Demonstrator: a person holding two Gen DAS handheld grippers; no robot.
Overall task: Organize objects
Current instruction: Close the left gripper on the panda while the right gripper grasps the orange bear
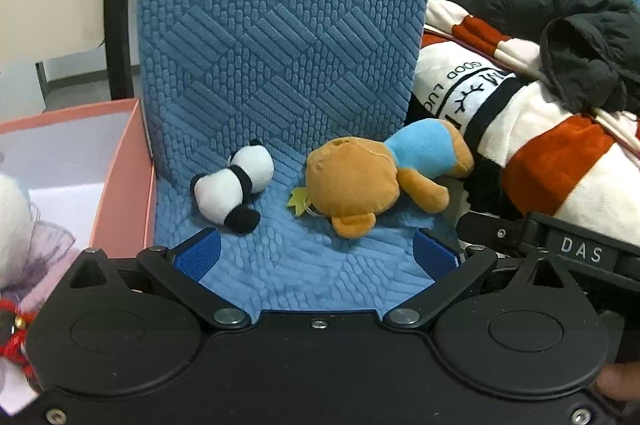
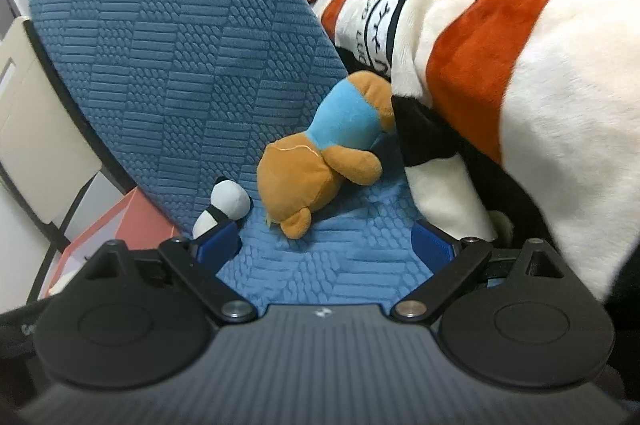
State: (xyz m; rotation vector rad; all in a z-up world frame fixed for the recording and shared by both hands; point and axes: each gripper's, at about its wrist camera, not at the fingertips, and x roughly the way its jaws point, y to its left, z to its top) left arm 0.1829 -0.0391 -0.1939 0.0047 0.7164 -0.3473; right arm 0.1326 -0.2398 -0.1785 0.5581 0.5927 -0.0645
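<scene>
A small panda plush (image 1: 234, 187) and a brown bear plush in a blue shirt (image 1: 376, 177) lie on the blue textured seat cushion (image 1: 304, 265). My left gripper (image 1: 318, 255) is open and empty, just in front of both toys. In the right wrist view the bear (image 2: 320, 161) lies ahead and the panda (image 2: 224, 207) peeks out by the left finger. My right gripper (image 2: 326, 245) is open and empty, close before the bear. Part of the right gripper (image 1: 560, 245) shows at the right of the left wrist view.
A pink box (image 1: 120, 161) stands left of the seat, with a white fluffy toy (image 1: 12, 221) in it. A big white, red and black plush (image 1: 540, 145) and a black coat (image 1: 580, 37) crowd the right side. The blue backrest (image 1: 280, 25) rises behind.
</scene>
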